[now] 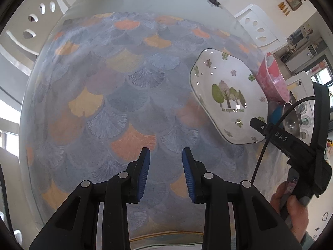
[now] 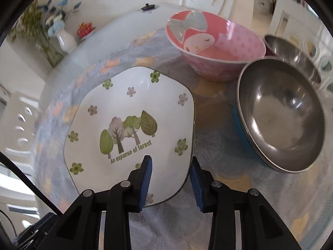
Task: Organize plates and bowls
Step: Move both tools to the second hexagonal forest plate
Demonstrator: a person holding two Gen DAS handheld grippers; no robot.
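A white square plate (image 2: 133,129) with printed trees and flowers lies on the table; it also shows in the left wrist view (image 1: 226,95) at the right. My right gripper (image 2: 170,173) is open, its two fingers straddling the plate's near right edge, left pad over the plate, right pad beside the rim. A pink cartoon bowl (image 2: 214,48) stands behind the plate. A steel bowl with a blue outside (image 2: 281,120) stands to the right, another steel bowl (image 2: 291,52) behind it. My left gripper (image 1: 166,166) is open and empty over the tablecloth, left of the plate.
The table has a fan-patterned cloth (image 1: 124,95) under a clear cover. White chairs (image 1: 258,27) stand around it. A vase of flowers (image 2: 62,37) and a small black lid (image 2: 148,6) sit at the far edge.
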